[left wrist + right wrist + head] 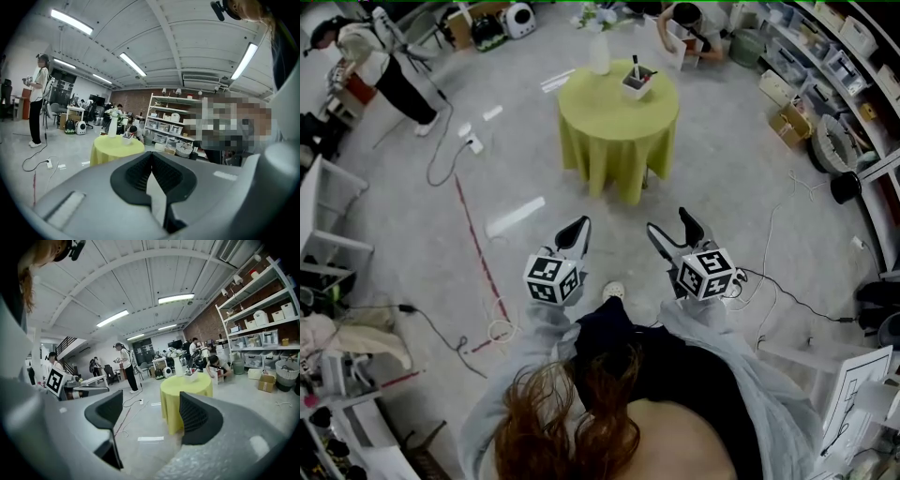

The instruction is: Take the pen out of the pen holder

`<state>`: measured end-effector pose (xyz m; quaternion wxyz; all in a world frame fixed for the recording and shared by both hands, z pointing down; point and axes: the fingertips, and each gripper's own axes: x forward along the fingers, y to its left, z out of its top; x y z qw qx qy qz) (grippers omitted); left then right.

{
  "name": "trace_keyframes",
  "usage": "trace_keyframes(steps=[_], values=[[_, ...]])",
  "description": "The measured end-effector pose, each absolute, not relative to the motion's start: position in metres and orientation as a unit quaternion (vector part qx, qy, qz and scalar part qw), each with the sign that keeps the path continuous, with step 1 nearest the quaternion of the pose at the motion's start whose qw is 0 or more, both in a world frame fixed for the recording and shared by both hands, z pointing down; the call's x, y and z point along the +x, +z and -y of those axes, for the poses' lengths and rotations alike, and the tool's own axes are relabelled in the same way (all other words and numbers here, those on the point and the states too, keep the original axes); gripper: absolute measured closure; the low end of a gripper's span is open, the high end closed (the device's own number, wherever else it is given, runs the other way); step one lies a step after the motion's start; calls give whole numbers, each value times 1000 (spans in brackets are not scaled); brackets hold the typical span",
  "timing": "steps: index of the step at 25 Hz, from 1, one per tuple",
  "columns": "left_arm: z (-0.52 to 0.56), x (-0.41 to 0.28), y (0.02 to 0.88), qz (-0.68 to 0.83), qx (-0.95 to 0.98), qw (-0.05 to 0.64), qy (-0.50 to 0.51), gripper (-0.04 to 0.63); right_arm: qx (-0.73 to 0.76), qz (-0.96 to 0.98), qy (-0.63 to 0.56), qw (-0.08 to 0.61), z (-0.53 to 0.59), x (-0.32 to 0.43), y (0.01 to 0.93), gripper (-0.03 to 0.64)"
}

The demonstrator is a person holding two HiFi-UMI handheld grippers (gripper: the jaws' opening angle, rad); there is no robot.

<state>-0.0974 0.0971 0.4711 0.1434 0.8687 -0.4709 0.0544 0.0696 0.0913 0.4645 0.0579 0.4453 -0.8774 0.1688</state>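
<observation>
Pen (635, 66): dark, upright in the pen holder (637, 86), a white box-shaped pot that also holds something reddish; the holder stands on the round table (619, 127) under a yellow-green cloth, well ahead of both grippers and touched by neither.

Far left: standing person (370, 56); floor cable (441, 155) trailing towards the table.

Left gripper (579, 225): held low over the bare floor; jaws pressed together, nothing between them.

White vase (599, 54): on the table just left of the holder; pale flowers in it.

Right gripper (668, 222): level with the other; jaws spread wide, empty, the table showing in the gap between them in the right gripper view.

Behind the table: crouching person (689, 23).

Right wall: shelving (825, 56) stacked with bins, contents too small to tell; cardboard box (787, 122) and round basket (832, 142) on the floor beside it.
</observation>
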Motion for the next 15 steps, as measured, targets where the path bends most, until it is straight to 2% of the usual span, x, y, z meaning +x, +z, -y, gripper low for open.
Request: trace_keyframes(steps=[15], values=[[-29, -137, 483, 463, 872, 149, 54, 583, 444, 877, 174, 66, -19, 28, 477, 244]])
